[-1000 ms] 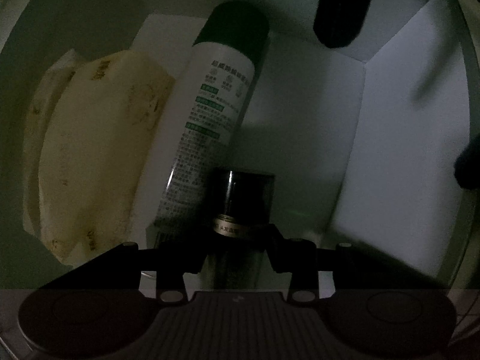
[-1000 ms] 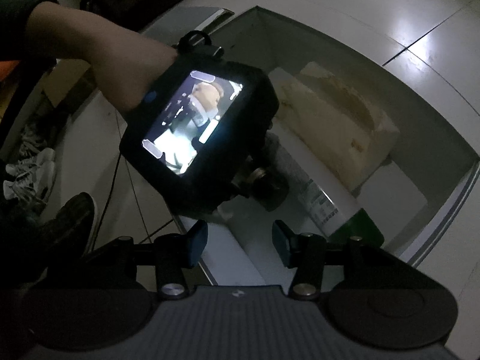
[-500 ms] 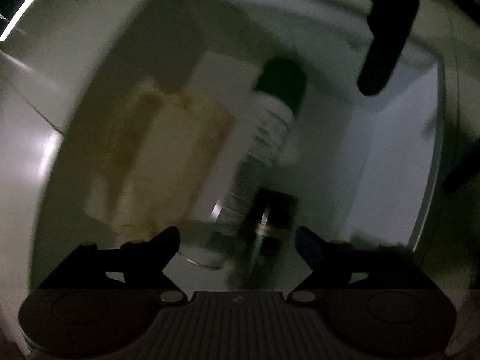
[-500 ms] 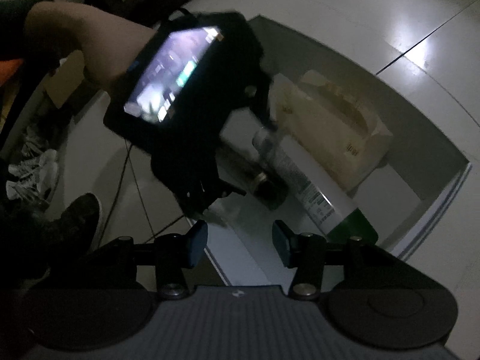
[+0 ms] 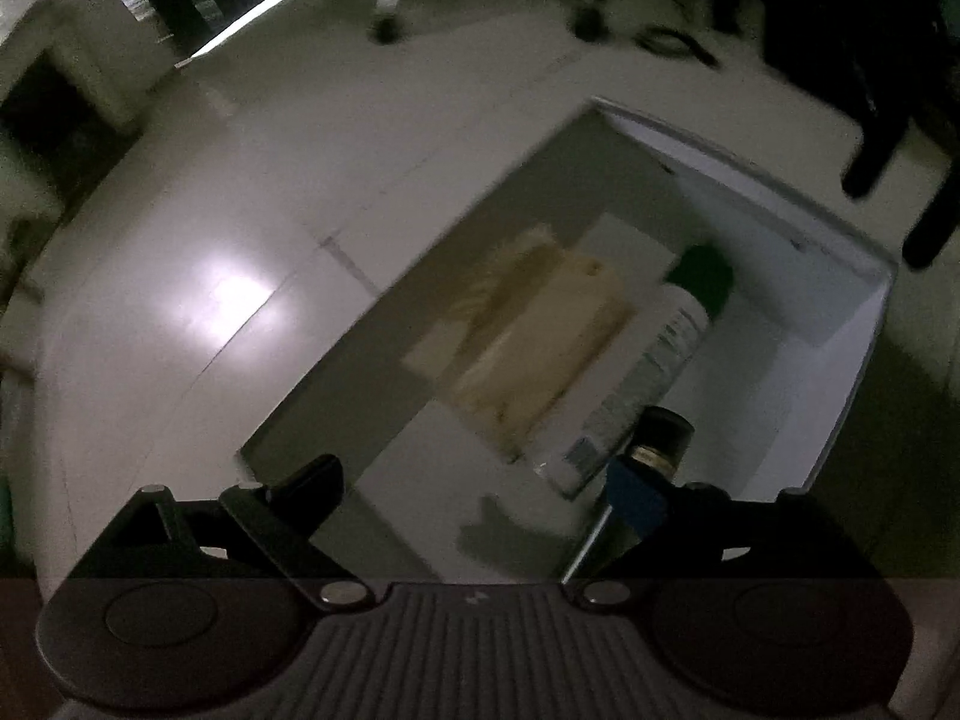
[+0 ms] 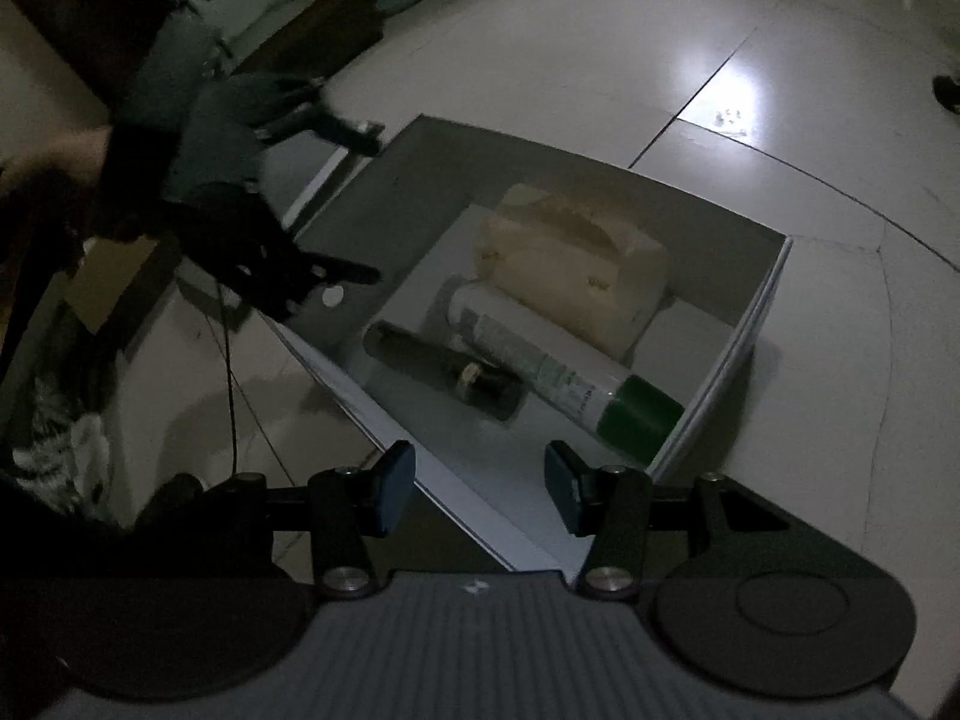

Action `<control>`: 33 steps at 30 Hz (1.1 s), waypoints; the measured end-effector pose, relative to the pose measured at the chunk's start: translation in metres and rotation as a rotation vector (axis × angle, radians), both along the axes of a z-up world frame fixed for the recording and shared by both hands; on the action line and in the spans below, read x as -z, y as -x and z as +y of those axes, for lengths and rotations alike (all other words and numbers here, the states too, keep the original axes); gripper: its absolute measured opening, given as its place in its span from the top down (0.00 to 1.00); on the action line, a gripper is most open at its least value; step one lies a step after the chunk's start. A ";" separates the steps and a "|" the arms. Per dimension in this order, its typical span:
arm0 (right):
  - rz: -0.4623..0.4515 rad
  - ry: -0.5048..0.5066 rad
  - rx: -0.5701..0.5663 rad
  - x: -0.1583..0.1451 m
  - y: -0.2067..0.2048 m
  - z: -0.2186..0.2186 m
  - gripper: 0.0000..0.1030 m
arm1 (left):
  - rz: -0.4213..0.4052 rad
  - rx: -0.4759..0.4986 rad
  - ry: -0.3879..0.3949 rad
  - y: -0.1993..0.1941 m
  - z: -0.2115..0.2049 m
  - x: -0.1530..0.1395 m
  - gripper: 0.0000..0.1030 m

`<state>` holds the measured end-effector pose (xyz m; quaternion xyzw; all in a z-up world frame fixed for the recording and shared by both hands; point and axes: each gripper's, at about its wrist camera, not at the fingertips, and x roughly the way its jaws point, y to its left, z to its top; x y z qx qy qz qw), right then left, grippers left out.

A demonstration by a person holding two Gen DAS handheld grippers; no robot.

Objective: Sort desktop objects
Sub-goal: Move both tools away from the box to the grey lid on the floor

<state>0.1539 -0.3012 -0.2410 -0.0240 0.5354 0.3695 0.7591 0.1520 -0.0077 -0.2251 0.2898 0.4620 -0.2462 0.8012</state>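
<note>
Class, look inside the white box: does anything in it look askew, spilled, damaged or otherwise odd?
Nothing looks spilled or broken. The spray can and the dark bottle both lie on their sides in the box, side by side, next to the tissue pack. Both grippers, left and right, are open and empty.

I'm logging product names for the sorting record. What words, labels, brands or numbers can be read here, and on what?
None can be read.
Spray can: printed label text, too small and blurred to read in either view.
Dark bottle: a gold band at its neck, no lettering legible.
Cream packet: small dark marks, unreadable.
Box: no print seen.
</note>
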 end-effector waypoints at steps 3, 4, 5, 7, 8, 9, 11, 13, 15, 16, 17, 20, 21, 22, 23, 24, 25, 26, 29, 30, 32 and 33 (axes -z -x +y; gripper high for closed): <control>-0.027 -0.006 0.058 -0.001 0.000 0.009 0.42 | -0.089 -0.158 0.080 0.010 0.022 -0.003 0.08; -0.036 -0.003 0.065 -0.001 -0.001 0.015 0.42 | -0.119 -0.204 0.109 0.014 0.029 -0.002 0.08; -0.044 0.001 0.068 -0.001 -0.001 0.021 0.42 | -0.131 -0.241 0.120 0.018 0.036 -0.002 0.11; -0.073 0.027 0.077 -0.001 0.000 0.039 0.42 | -0.139 -0.306 0.128 0.024 0.050 -0.003 0.12; -0.077 0.043 0.087 -0.001 0.001 0.049 0.42 | -0.143 -0.339 0.132 0.027 0.057 -0.004 0.12; -0.079 0.060 0.099 -0.002 0.001 0.059 0.42 | -0.147 -0.372 0.137 0.030 0.064 -0.005 0.12; -0.092 0.091 0.129 -0.005 -0.002 0.077 0.42 | -0.140 -0.432 0.149 0.032 0.075 -0.007 0.12; -0.098 0.137 0.165 -0.007 -0.006 0.093 0.42 | -0.117 -0.496 0.162 0.034 0.087 -0.010 0.12; -0.094 0.165 0.227 -0.008 -0.011 0.105 0.38 | -0.081 -0.564 0.185 0.031 0.098 -0.010 0.12; -0.091 0.182 0.275 -0.006 -0.013 0.110 0.33 | -0.064 -0.603 0.210 0.030 0.102 -0.010 0.12; -0.089 0.200 0.327 -0.004 -0.015 0.114 0.27 | -0.052 -0.634 0.225 0.029 0.105 -0.009 0.11; -0.040 0.238 0.460 0.010 -0.015 0.120 0.15 | -0.021 -0.693 0.201 0.026 0.104 -0.004 0.11; -0.027 0.244 0.487 0.013 -0.015 0.120 0.15 | -0.018 -0.706 0.176 0.028 0.104 -0.001 0.11; -0.017 0.248 0.510 0.016 -0.015 0.120 0.15 | -0.009 -0.714 0.169 0.029 0.104 0.001 0.11; -0.007 0.252 0.532 0.019 -0.015 0.121 0.15 | 0.000 -0.719 0.173 0.031 0.106 0.002 0.11; -0.007 0.266 0.552 0.021 -0.016 0.121 0.15 | 0.001 -0.721 0.178 0.033 0.107 0.002 0.11; -0.009 0.278 0.562 0.022 -0.017 0.121 0.15 | 0.001 -0.724 0.183 0.035 0.108 0.002 0.11; -0.010 0.288 0.571 0.023 -0.018 0.122 0.15 | 0.002 -0.730 0.186 0.035 0.110 0.001 0.11; -0.022 0.298 0.574 0.020 -0.022 0.124 0.15 | 0.008 -0.755 0.191 0.038 0.113 -0.004 0.11; -0.023 0.297 0.577 0.018 -0.023 0.124 0.15 | 0.010 -0.772 0.183 0.040 0.116 -0.007 0.11; -0.023 0.281 0.576 0.014 -0.029 0.127 0.15 | 0.014 -0.830 0.179 0.044 0.125 -0.009 0.11; -0.028 0.279 0.565 0.012 -0.031 0.131 0.15 | 0.018 -0.869 0.179 0.046 0.131 -0.011 0.11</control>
